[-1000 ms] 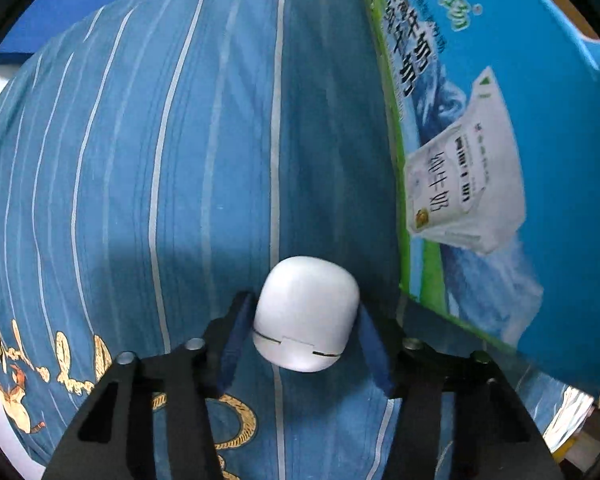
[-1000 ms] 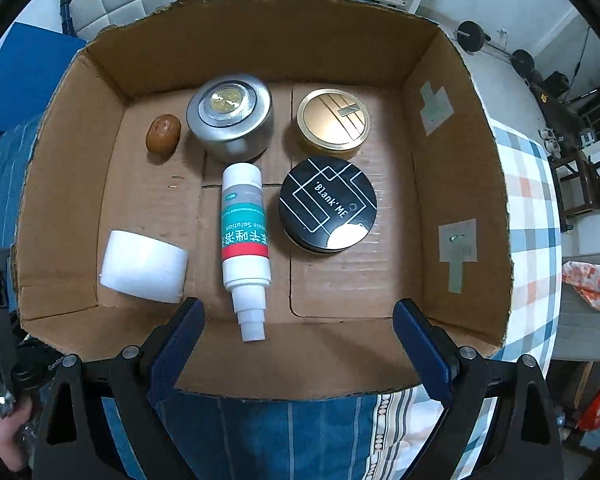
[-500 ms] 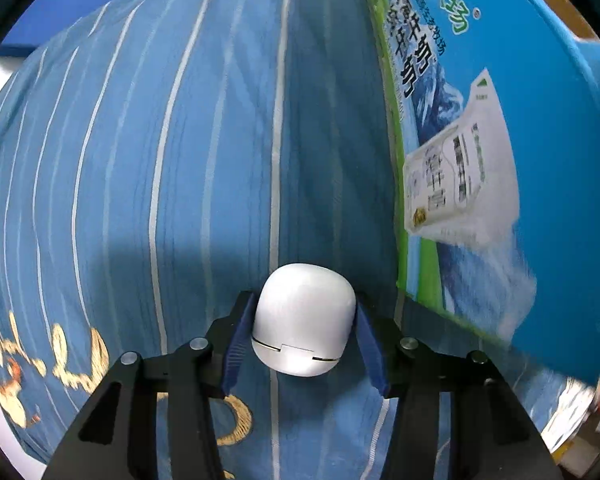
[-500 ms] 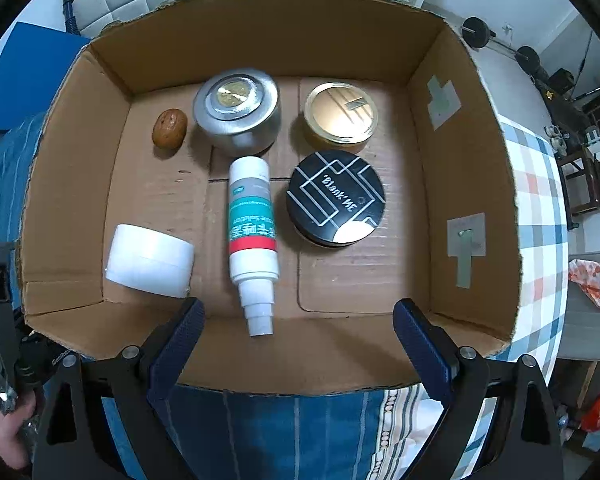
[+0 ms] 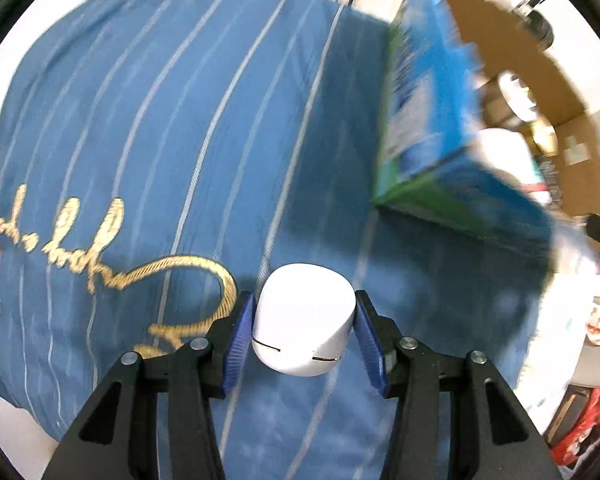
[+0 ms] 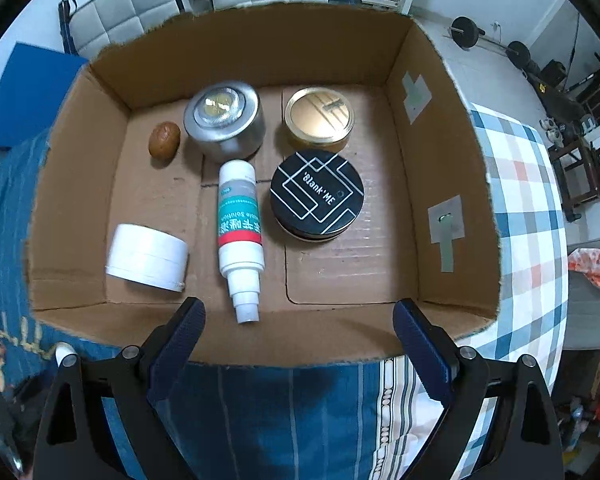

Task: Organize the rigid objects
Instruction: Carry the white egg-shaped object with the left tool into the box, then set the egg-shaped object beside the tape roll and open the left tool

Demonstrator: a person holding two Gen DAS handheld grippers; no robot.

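Note:
My left gripper (image 5: 305, 326) is shut on a rounded white case (image 5: 304, 322) and holds it above the blue striped cloth (image 5: 160, 120). The cardboard box (image 5: 432, 120), blue-printed outside, stands to the upper right, blurred. My right gripper (image 6: 298, 344) is open and empty at the near wall of the box (image 6: 268, 44). Inside lie a white tape roll (image 6: 146, 258), a white bottle (image 6: 240, 236), a black round tin (image 6: 316, 196), a gold-lidded jar (image 6: 320, 118), a silver tin (image 6: 224, 120) and a brown nut (image 6: 164, 140).
The box sits on a bed with blue striped cloth and a checked cloth (image 6: 528, 200) at the right. A blue mat (image 6: 28, 96) lies on the floor at left. Chairs and weights stand behind the box.
My left gripper has lifted and swung with the white case, so the box top and its inside now show at the right. My right gripper has drawn slightly closer to the box.

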